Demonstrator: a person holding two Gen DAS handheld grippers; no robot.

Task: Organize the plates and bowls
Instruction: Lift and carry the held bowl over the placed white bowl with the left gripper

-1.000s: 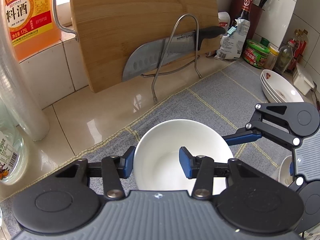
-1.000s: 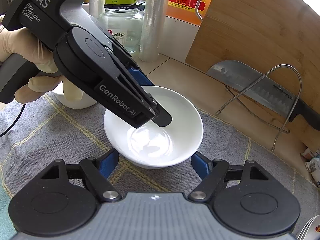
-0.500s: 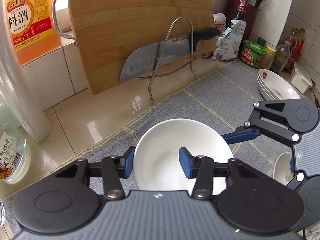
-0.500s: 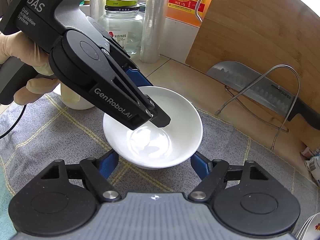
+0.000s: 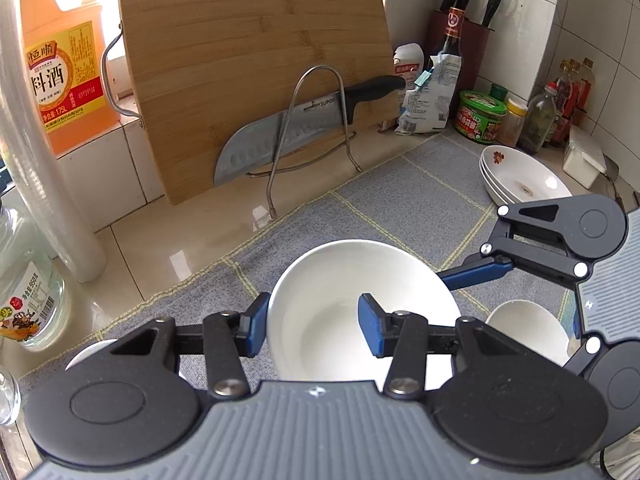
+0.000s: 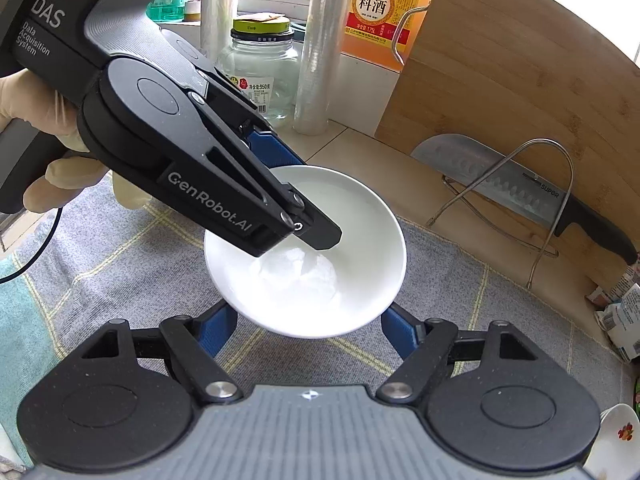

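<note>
- Left gripper (image 5: 308, 330) clamps the near rim of the white bowl (image 5: 360, 280), one blue pad outside the wall and one inside; jaws narrow, holding.
- Right gripper (image 6: 306, 330) has its blue pads at the bowl's near flanks, set wider, apparently bracing it from below the rim; whether they press firmly I cannot tell.
- White bowl sits between both tools over the grey checked mat (image 5: 400, 196), seemingly lifted off it, tilted slightly toward the right wrist camera.
- Beyond the bowl: a wire rack (image 5: 316, 120) holding a cleaver (image 5: 280, 136) against the bamboo cutting board (image 5: 256, 60).
- Right of the bowl, farther along the mat: a stack of shallow plates (image 5: 520, 176); just beside the bowl on the near right, a smaller white bowl (image 5: 528, 332).
- A gloved hand (image 6: 60, 176) grips the left tool's handle.
- Step in hand, by my reading: carrying the bowl toward its like, probably the smaller bowl.
- Next move calls for a level carry, both grips kept, then lowering squarely so the rims nest without knocking.
- Against the earlier frames: the bowl shows more mat beneath it, the plate stack and small bowl have come further into the left view, and neither gripper's opening has changed.
</note>
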